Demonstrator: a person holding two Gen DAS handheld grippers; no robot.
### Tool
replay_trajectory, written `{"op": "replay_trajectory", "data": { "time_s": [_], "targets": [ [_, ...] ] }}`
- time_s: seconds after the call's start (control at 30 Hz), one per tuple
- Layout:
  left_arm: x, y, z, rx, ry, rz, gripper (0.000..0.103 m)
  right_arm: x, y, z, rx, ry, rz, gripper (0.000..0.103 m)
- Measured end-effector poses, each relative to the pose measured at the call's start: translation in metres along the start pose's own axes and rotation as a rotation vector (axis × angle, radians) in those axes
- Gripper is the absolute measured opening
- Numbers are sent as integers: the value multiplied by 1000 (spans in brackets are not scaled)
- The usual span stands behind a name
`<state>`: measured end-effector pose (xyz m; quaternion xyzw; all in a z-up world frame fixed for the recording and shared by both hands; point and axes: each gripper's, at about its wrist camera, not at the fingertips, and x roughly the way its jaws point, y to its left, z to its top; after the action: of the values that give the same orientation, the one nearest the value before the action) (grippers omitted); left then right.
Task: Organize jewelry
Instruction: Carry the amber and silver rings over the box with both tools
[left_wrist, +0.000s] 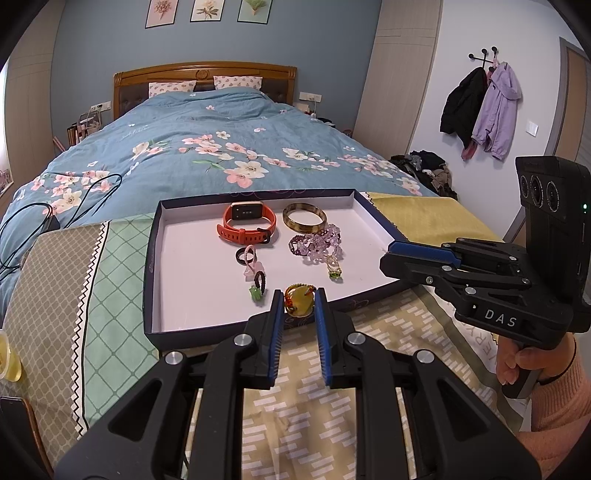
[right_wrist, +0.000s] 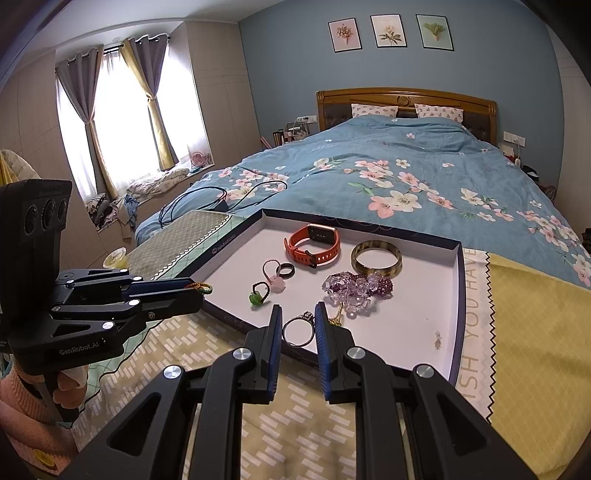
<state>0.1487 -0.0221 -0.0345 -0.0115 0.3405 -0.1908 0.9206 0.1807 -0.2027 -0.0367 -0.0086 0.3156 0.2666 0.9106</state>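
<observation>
A shallow dark-blue tray (left_wrist: 153, 266) (right_wrist: 459, 295) with a white floor lies on the patterned cloth. In it are an orange smartwatch (left_wrist: 246, 223) (right_wrist: 312, 245), a tortoiseshell bangle (left_wrist: 304, 218) (right_wrist: 376, 257), purple bead bracelets (left_wrist: 317, 242) (right_wrist: 356, 286), a black ring (left_wrist: 245, 255) (right_wrist: 285, 270), and cord loops with a pink charm (left_wrist: 255, 271) and a green charm (left_wrist: 255, 293) (right_wrist: 255, 298). My left gripper (left_wrist: 299, 308) (right_wrist: 201, 293) is shut on an amber stone ring with red-yellow cord (left_wrist: 298, 298) at the tray's near edge. Over the same edge, my right gripper (right_wrist: 298, 321) (left_wrist: 388, 254) is shut on a silver ring (right_wrist: 298, 331).
A bed with a blue floral quilt (left_wrist: 207, 147) lies beyond the tray, with black cables (left_wrist: 74, 203) on its near left. Coats (left_wrist: 487, 107) hang on the right wall above a clothes pile (left_wrist: 428, 166). A yellow cup (right_wrist: 116, 257) stands left of the cloth.
</observation>
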Motion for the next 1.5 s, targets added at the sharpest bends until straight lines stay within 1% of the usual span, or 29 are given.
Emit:
{"op": "replay_trajectory", "data": {
  "time_s": [1.07,1.5],
  "targets": [
    [11,4,5,-2,2,12,17,11,-7,0,12,10,-7,16],
    [32,17,6,-10,29,40,17,22,-16,3,26,31,-14,16]
  ]
}}
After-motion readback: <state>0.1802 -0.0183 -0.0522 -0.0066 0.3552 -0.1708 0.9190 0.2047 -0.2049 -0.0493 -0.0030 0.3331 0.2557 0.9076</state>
